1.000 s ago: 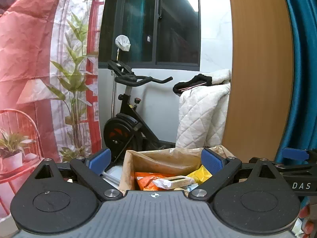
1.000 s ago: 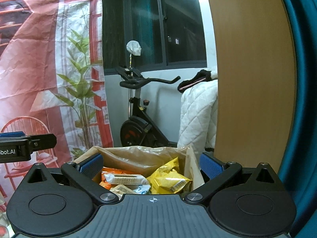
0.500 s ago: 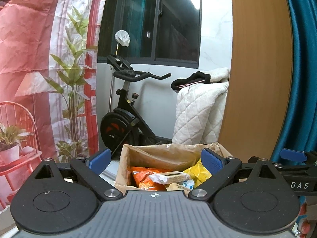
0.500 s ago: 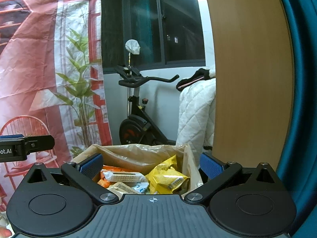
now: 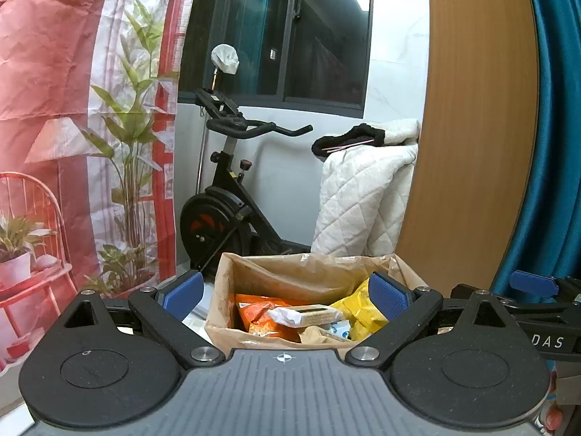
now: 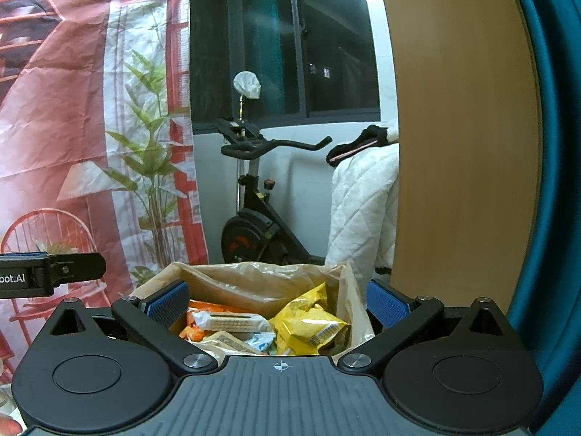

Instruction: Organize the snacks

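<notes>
Snacks sit piled in an open brown paper bag point(image 5: 290, 279), prob so they can be picked out one by one: orange pack point(image 5: 254, 312), yellow pack point(image 6: 308, 323), a wrapped bar point(image 6: 228, 321) on top. Left hand-held gripper point(image 5: 287, 296) is spread wide & empty, bag just ahead between its fingers. Right hand-held gripper point(image 6: 277, 301) likewise wide, nothing held, bag mouth right in front & slightly below
</notes>
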Demonstrator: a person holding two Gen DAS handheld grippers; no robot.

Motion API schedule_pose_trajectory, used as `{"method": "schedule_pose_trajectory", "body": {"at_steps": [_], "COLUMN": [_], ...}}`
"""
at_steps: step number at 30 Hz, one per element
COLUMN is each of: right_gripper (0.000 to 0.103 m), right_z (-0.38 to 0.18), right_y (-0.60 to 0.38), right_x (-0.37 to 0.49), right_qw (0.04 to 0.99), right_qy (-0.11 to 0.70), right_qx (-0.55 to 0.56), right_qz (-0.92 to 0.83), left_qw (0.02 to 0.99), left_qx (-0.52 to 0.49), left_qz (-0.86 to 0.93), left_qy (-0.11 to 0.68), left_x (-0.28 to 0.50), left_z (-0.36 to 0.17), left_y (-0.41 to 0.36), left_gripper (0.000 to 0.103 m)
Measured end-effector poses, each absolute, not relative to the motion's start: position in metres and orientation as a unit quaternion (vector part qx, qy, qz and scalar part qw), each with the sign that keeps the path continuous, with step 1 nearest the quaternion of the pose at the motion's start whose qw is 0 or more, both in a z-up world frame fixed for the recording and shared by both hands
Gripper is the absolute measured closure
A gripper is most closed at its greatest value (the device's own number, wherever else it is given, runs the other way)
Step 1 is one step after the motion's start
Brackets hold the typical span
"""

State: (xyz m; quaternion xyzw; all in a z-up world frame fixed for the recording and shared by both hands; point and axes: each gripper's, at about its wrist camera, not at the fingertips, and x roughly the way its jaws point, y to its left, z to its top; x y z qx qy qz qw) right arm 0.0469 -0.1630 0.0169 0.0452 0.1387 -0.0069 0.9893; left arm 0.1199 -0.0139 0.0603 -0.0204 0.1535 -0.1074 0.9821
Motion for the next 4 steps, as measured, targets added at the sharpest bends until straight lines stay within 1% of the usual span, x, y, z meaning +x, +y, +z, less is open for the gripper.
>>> {"method": "schedule_pose_trajectory", "body": {"at_steps": [4], "right_gripper": [0.0], "right_z": [0.0166], "right_y": [-0.1625], "right_x": [0.0465], "right_qw": [0.989], "right_qy": [0.139], "right_qx": [0.045], "right_qz": [-0.006], "left_qw": [0.982], "left_qx": [-0.02], "left_qz": [-0.108], "left_qy": [0.154], "left_x": [0.1194], "left_z": [0.0603], "left_y": [-0.0145], "left_gripper": [0.005]}}
